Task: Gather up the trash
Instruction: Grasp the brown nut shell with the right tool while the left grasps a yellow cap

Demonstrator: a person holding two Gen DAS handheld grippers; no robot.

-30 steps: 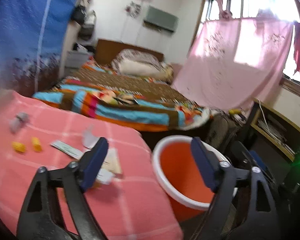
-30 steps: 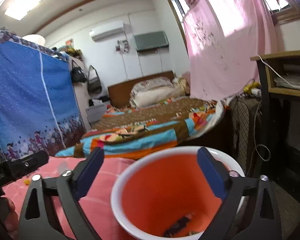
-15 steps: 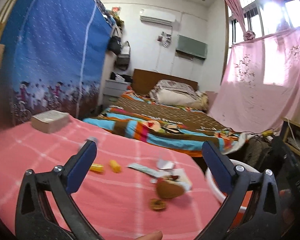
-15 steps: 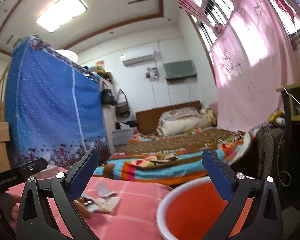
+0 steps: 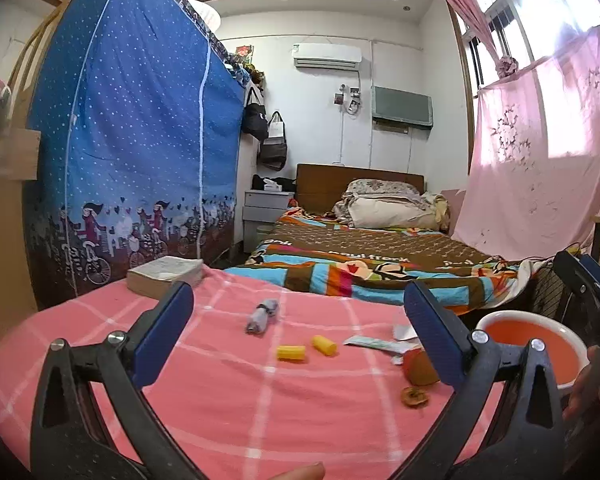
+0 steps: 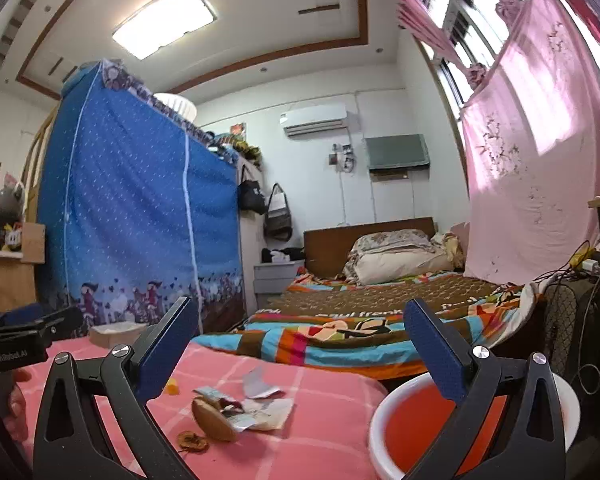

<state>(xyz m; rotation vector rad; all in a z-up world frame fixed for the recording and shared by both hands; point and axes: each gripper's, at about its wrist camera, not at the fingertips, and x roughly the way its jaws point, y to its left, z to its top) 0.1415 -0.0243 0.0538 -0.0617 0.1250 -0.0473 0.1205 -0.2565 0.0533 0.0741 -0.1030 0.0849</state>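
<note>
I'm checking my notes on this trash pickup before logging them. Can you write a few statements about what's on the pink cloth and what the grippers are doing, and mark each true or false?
1. Two yellow pieces lie on the pink checked cloth. True.
2. The left gripper holds a wrapper. False: it is open, nothing between its fingers.
3. The orange basin stands past the cloth's edge. True.
4. The book lies inside the basin. False: it lies on the cloth's far corner.
5. The right gripper is shut. False: it is open and empty.

This is a home bedroom: a bed (image 5: 364,256) with pillows (image 5: 388,208), a fabric wardrobe (image 5: 132,152), pink curtains (image 5: 540,152) and an air conditioner (image 5: 327,57).
</note>
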